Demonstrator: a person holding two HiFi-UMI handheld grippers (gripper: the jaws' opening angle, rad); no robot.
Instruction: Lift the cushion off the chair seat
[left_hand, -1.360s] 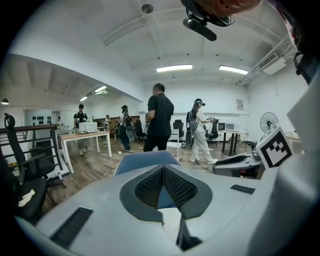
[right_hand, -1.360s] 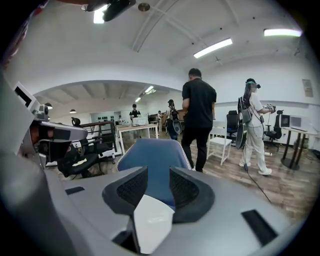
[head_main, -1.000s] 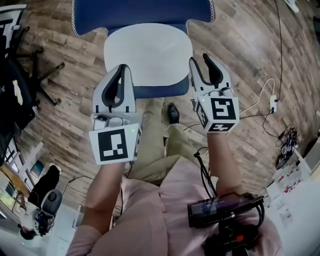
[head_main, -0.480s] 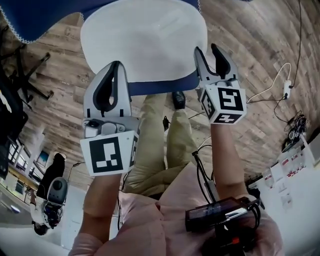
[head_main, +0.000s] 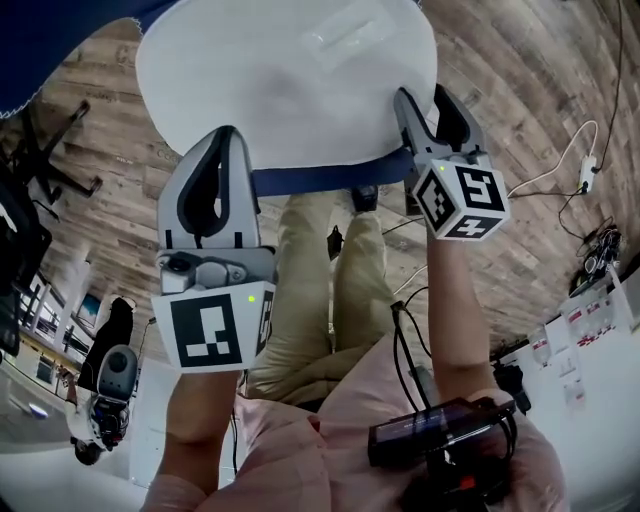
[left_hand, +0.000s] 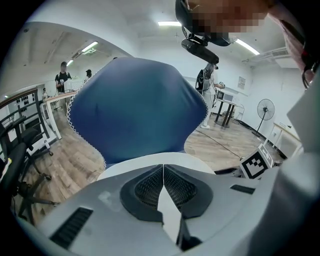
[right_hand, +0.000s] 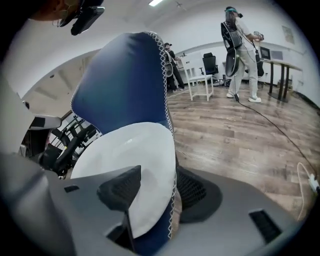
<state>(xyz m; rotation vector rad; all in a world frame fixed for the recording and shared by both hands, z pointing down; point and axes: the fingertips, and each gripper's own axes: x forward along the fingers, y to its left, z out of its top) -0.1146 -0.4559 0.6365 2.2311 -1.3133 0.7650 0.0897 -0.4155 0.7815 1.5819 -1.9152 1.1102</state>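
Observation:
A round white cushion (head_main: 290, 80) lies on the blue chair seat (head_main: 320, 178), in front of the blue chair back (left_hand: 135, 110). My left gripper (head_main: 228, 132) is shut, its tips meeting at the cushion's front left edge; in the left gripper view the left gripper (left_hand: 163, 166) has the cushion (left_hand: 195, 161) just beyond it. My right gripper (head_main: 425, 95) is open and straddles the cushion's front right corner. In the right gripper view the right gripper (right_hand: 157, 172) has the cushion (right_hand: 130, 150) and the seat's stitched blue rim between its jaws.
The person's legs (head_main: 310, 280) stand on wood floor right before the seat. A black chair base (head_main: 50, 160) lies left, and a cable with a power strip (head_main: 585, 160) right. People (right_hand: 237, 50) and a white chair (right_hand: 197, 75) stand far behind.
Both grippers and the head have moved forward to the chair. The right jaws now sit around the cushion's front right corner, and the left tips have reached its front edge.

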